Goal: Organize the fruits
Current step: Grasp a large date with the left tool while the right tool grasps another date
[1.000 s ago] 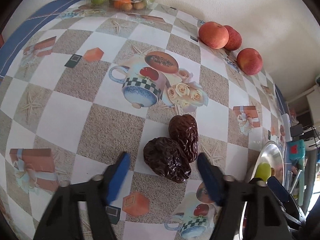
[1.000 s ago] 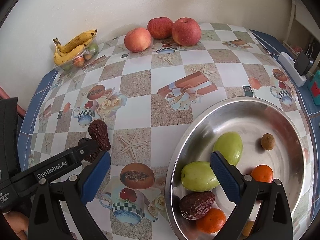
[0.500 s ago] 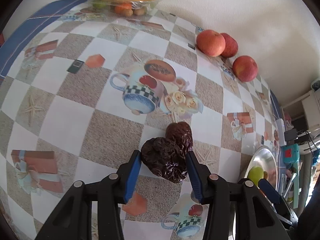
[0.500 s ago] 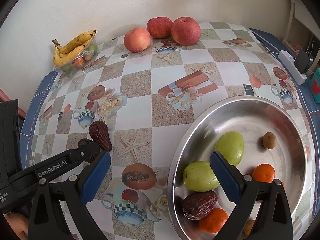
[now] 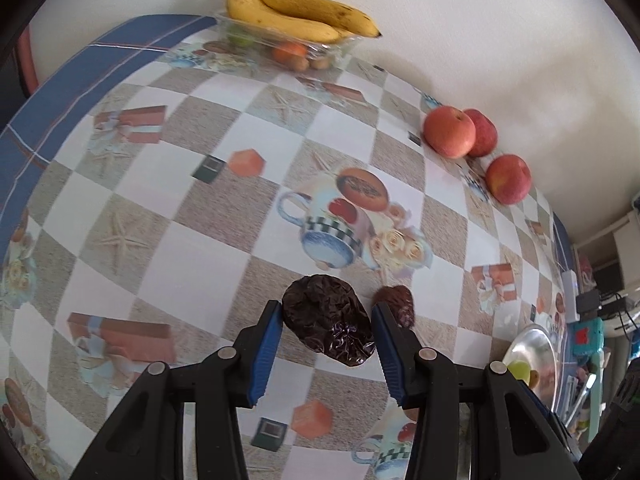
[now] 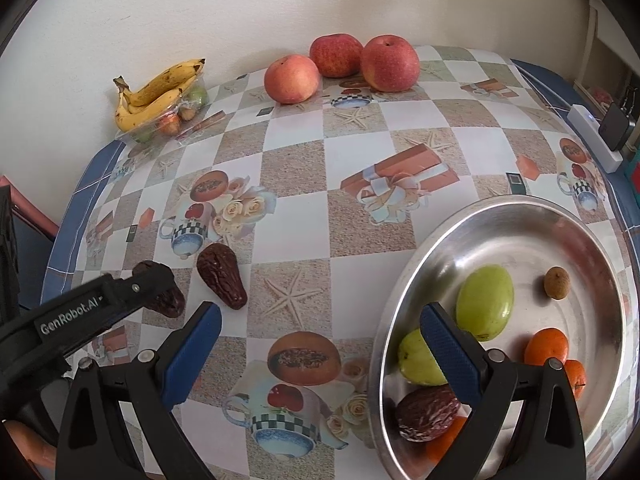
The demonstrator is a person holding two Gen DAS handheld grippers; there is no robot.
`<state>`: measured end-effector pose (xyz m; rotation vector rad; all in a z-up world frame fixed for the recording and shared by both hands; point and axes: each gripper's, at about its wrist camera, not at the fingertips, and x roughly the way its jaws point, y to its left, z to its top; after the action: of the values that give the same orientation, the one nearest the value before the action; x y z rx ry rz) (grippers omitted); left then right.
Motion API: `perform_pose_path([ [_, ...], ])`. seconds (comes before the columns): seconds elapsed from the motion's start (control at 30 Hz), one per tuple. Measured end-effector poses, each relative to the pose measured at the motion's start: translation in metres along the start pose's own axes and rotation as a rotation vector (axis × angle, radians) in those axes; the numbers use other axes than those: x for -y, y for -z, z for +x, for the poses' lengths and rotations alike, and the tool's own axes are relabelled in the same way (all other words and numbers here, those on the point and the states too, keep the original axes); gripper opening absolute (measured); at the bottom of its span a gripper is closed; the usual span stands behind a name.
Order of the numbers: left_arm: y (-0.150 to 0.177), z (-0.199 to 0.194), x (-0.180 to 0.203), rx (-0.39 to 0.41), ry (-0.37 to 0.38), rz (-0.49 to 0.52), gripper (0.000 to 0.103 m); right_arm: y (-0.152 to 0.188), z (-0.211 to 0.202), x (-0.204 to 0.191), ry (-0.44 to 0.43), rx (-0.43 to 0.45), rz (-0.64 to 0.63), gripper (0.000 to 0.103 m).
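My left gripper [image 5: 326, 312] is shut on a dark wrinkled date [image 5: 326, 322], held a little above the patterned tablecloth. A second date [image 5: 396, 304] lies on the cloth just right of it. In the right wrist view the left gripper [image 6: 154, 280] comes in from the left with the held date [image 6: 170, 306] partly hidden behind its fingers, and the loose date [image 6: 222, 278] lies beside it. My right gripper [image 6: 320, 312] is open and holds nothing, hovering over the cloth and the near rim of the steel bowl [image 6: 520, 216]. The bowl holds two green fruits, another date, oranges and a small brown fruit.
Three red apples [image 6: 340, 64] sit against the back wall. Bananas [image 6: 156, 92] rest on a clear tray of small fruits at the back left. A white power strip [image 6: 592, 136] lies at the table's right edge. The blue table border runs along the left.
The left gripper's jaws closed on the nearer date and lifted it off the cloth; the other date stayed down. The right gripper has kept still.
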<state>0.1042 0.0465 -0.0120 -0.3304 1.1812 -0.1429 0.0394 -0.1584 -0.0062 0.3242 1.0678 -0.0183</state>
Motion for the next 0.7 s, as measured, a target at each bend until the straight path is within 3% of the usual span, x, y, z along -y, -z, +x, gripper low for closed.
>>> perform_pose_path([
  [0.7, -0.020, -0.015, -0.046, 0.076, -0.087, -0.131, 0.049, 0.000, 0.016, -0.037, -0.032, -0.026, -0.037, 0.100],
])
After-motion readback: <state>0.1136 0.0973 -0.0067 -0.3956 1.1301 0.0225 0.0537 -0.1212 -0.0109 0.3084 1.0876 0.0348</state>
